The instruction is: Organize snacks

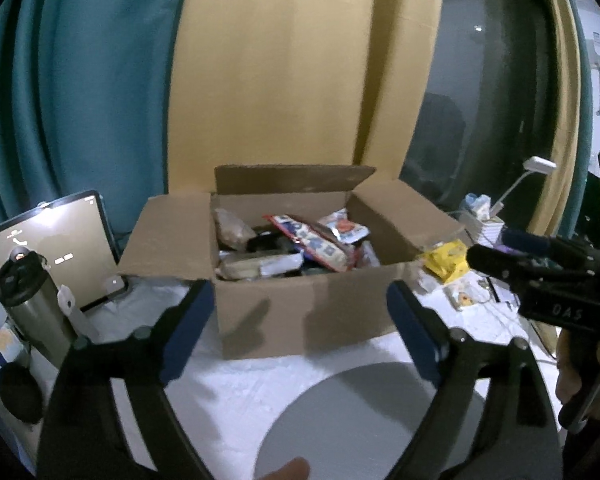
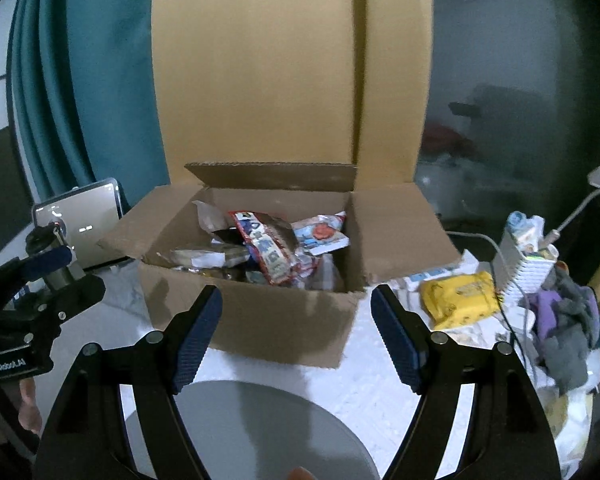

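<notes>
Here, both tongs hang over a white-covered desk (image 1: 236, 392), pointing at an open cardboard box (image 1: 300, 312).

Left tongs (image 1: 300, 328): released, jaws spread wide, nothing between the blue pads (image 1: 188, 336). The near wall of the box sits just beyond the fingertips, framed between them. A round grey plate (image 1: 372, 412) lies below and between the fingers, bare.

Right tongs (image 2: 296, 328): also released, jaws wide, nothing gripped. The same box wall stands just ahead of its pads (image 2: 198, 340); the grey plate (image 2: 260, 420) lies beneath.

Snacks (image 2: 268, 252): heaped loose inside the box, ahead of both tongs. A red-and-blue printed packet (image 1: 316, 244) lies on top, a white packet with a red mark (image 2: 320, 236) behind it, a brownish wrapped pack (image 2: 208, 258) toward the left side. All four flaps stand open.

Outside the box, right of the right tongs: a yellow packet (image 2: 460, 300) on the desk, beside a stack of small white items (image 2: 520, 268) and a crumpled grey-and-purple cloth (image 2: 568, 328).

Left of the left tongs: a steel flask with a black lid (image 1: 32, 300), and a lit tablet (image 1: 56, 248) propped behind it.

Each tongs shows at the edge of the other's view, a hand (image 1: 584, 380) gripping the handle.
</notes>
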`<state>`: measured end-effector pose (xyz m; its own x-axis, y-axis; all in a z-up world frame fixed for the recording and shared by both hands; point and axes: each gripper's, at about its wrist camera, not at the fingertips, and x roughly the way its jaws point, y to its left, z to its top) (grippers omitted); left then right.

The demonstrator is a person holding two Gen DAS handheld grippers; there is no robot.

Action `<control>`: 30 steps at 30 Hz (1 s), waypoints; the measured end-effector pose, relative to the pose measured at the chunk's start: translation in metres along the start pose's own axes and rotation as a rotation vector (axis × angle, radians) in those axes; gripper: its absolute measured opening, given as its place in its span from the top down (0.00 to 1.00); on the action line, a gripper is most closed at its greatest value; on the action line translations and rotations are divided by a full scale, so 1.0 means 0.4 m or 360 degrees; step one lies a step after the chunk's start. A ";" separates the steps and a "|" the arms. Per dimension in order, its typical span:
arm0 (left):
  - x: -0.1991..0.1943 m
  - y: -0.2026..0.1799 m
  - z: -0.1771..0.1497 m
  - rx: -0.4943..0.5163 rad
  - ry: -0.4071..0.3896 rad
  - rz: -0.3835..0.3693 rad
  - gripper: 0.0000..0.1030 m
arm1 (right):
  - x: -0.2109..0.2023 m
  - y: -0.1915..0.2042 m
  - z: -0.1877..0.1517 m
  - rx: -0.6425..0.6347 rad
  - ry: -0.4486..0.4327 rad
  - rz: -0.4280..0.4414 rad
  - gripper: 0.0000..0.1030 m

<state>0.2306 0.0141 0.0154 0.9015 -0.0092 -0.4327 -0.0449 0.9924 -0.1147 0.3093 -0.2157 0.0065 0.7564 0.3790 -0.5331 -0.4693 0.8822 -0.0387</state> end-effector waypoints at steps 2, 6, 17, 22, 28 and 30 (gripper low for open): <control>-0.020 -0.014 -0.005 0.0002 -0.0018 -0.0008 0.12 | -0.026 -0.003 -0.008 -0.0002 -0.0019 -0.0015 0.23; -0.079 -0.047 -0.010 0.0016 -0.0092 -0.0017 0.11 | -0.092 -0.007 -0.023 -0.0017 -0.0084 -0.0045 0.23; -0.220 -0.099 -0.018 0.0024 -0.0220 -0.0005 0.11 | -0.267 -0.004 -0.052 -0.0012 -0.0254 -0.0068 0.23; -0.267 -0.109 -0.020 0.0022 -0.0271 -0.0002 0.11 | -0.337 0.006 -0.059 -0.0029 -0.0327 -0.0069 0.23; -0.314 -0.135 -0.024 0.0066 -0.0301 0.0009 0.11 | -0.401 0.018 -0.070 -0.0038 -0.0396 -0.0067 0.23; -0.332 -0.143 -0.028 0.0082 -0.0329 0.0001 0.11 | -0.419 0.020 -0.074 -0.0040 -0.0412 -0.0066 0.23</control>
<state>0.1088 -0.0428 0.0692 0.9708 0.0115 -0.2398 -0.0282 0.9974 -0.0665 0.1654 -0.2802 0.0704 0.8652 0.4042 -0.2967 -0.4440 0.8925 -0.0790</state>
